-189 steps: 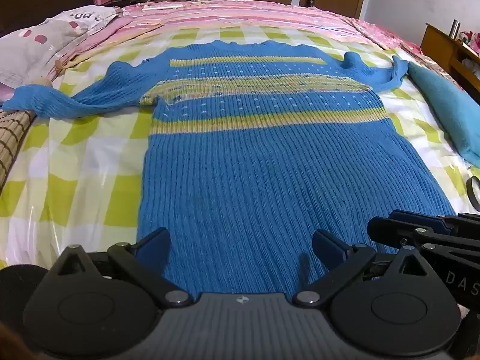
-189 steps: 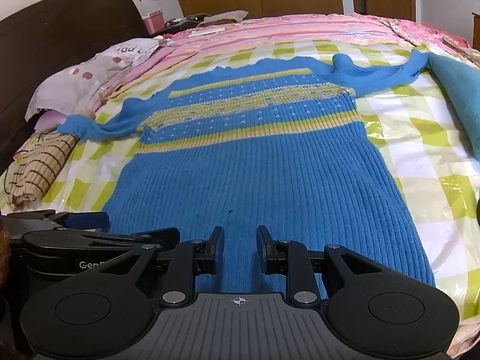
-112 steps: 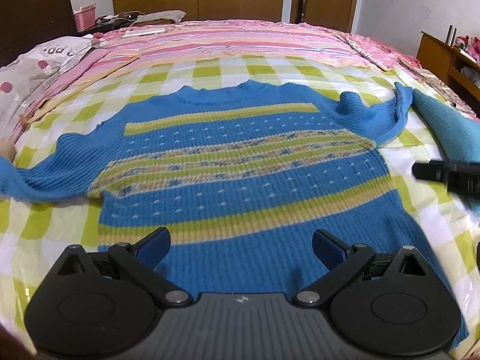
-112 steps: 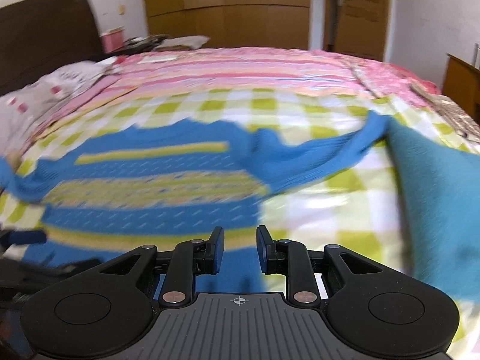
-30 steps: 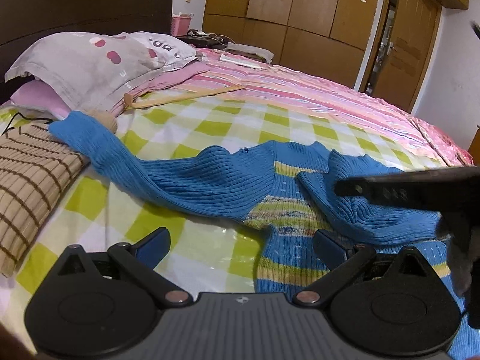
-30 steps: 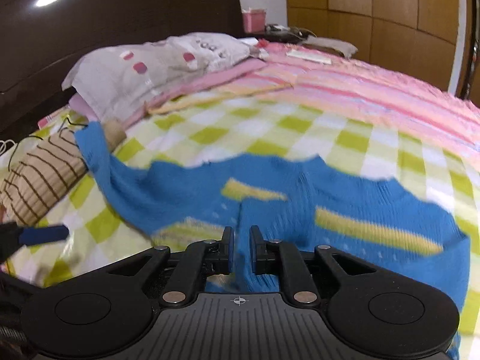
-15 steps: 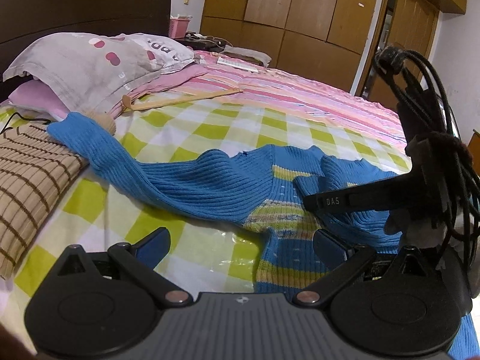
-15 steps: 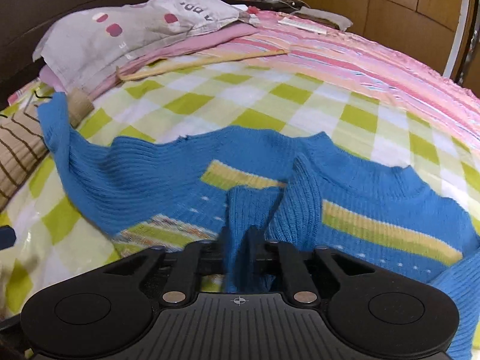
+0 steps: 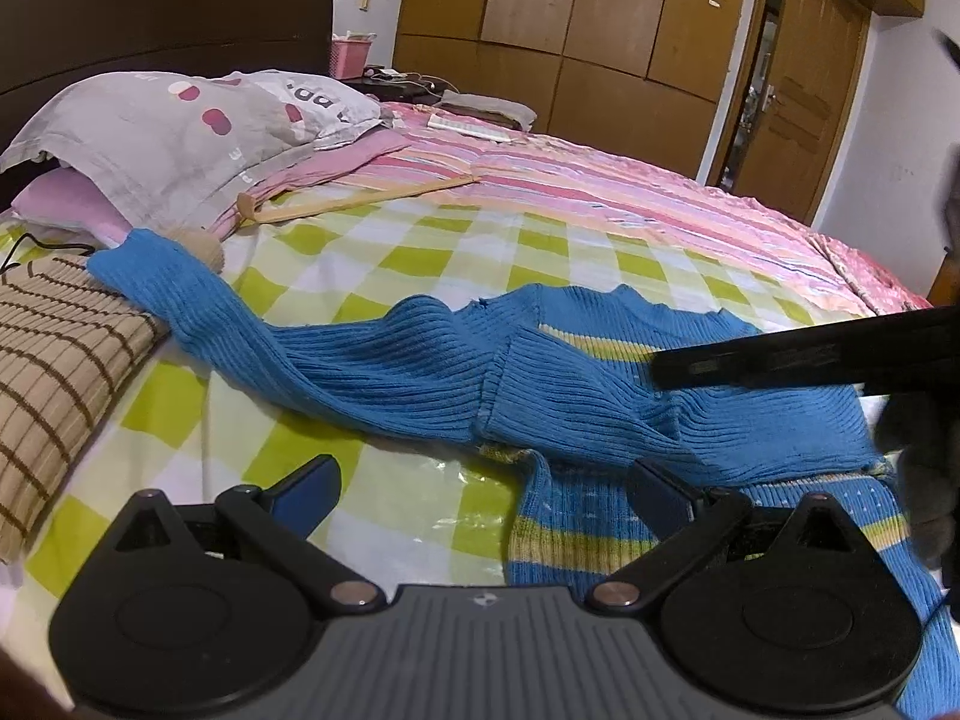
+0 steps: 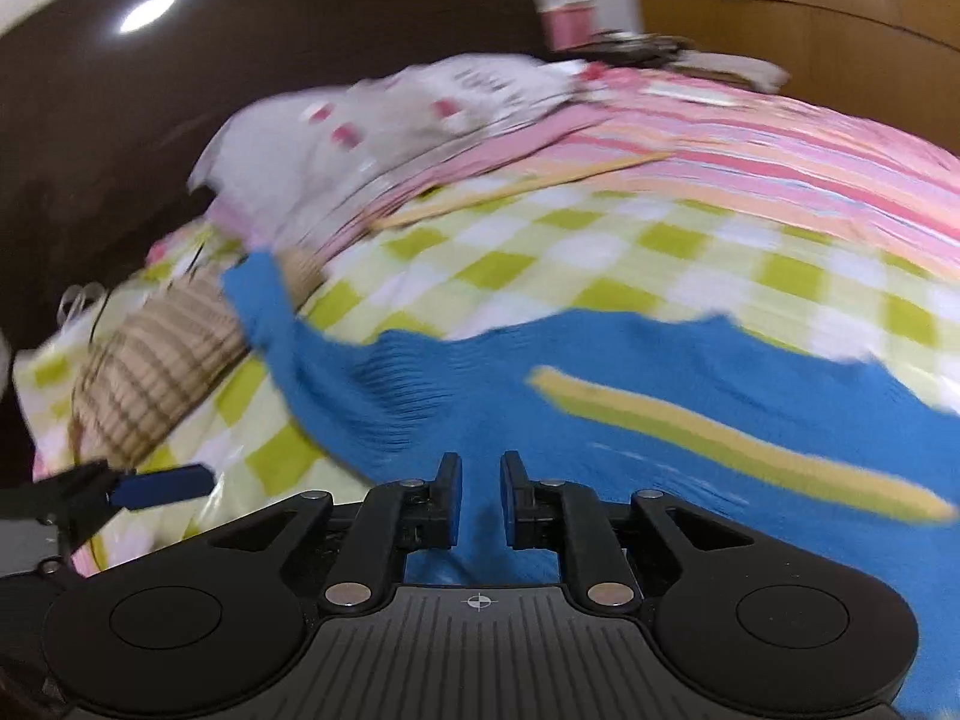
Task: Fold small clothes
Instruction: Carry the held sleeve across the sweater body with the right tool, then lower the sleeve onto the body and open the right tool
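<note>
Blue ribbed sweater half folded on a checked bedspread, both grippers released.

The sweater [image 9: 420, 384] is a soft knit with fine ridges, banded in yellow and cream; it lies on the glossy green-and-white checked bedspread [image 9: 384, 264]. One sleeve [image 9: 600, 402] is folded across the chest, while the other sleeve [image 9: 198, 300] stretches out flat toward a tan cushion [image 9: 54, 354] with thin brown stripes. The left gripper [image 9: 480, 486] has its blue-padded fingers spread wide, nothing between them, above the bedspread and the sweater's edge. The right gripper [image 10: 480, 492] has narrow black fingers with a small gap; its jaws are opening, and the pads press on nothing, with blue knit seen through the gap. A grey spotted pillow [image 9: 180, 120] sits by the dark wooden headboard [image 9: 150, 0].
</note>
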The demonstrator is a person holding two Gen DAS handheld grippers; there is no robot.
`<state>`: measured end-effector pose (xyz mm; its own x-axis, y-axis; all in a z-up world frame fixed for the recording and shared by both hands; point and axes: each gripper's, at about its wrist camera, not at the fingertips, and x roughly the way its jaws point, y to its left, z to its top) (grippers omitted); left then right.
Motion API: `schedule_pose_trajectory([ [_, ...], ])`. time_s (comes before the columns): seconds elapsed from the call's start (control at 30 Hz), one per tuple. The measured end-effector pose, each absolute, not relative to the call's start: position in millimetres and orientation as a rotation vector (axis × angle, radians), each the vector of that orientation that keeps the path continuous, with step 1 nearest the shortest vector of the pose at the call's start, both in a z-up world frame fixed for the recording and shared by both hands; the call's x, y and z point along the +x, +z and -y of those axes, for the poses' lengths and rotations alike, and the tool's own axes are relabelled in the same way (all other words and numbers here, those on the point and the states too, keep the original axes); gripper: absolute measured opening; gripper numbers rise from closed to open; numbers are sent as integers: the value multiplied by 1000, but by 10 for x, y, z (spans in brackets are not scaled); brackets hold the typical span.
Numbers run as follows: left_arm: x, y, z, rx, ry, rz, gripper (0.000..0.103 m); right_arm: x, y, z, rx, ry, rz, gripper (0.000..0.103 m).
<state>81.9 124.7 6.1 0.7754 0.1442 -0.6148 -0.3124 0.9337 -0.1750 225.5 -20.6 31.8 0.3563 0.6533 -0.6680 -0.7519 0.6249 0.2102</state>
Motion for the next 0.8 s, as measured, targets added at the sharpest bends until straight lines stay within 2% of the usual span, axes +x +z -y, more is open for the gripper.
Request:
schedule_pose_trajectory([
  [0.33, 976, 39, -1106, -227, 238, -646, 103, 2688, 32, 1255, -154, 398, -795, 17],
  [0.4, 1051, 68, -1086, -221, 233, -640, 103, 2750, -69, 1304, -200, 329, -807, 14],
  [0.43, 1087, 81, -1071, -210, 234, -634, 103, 2780, -110, 1332, -216, 308, -806, 6],
  [0.47, 1136, 94, -1053, -193, 235, -624, 103, 2807, -131, 1377, -217, 298, -800, 3],
  [0.8, 1688, -148, -1092, -120, 282, -684, 103, 2976, -129, 1518, -203, 229, -800, 1],
])
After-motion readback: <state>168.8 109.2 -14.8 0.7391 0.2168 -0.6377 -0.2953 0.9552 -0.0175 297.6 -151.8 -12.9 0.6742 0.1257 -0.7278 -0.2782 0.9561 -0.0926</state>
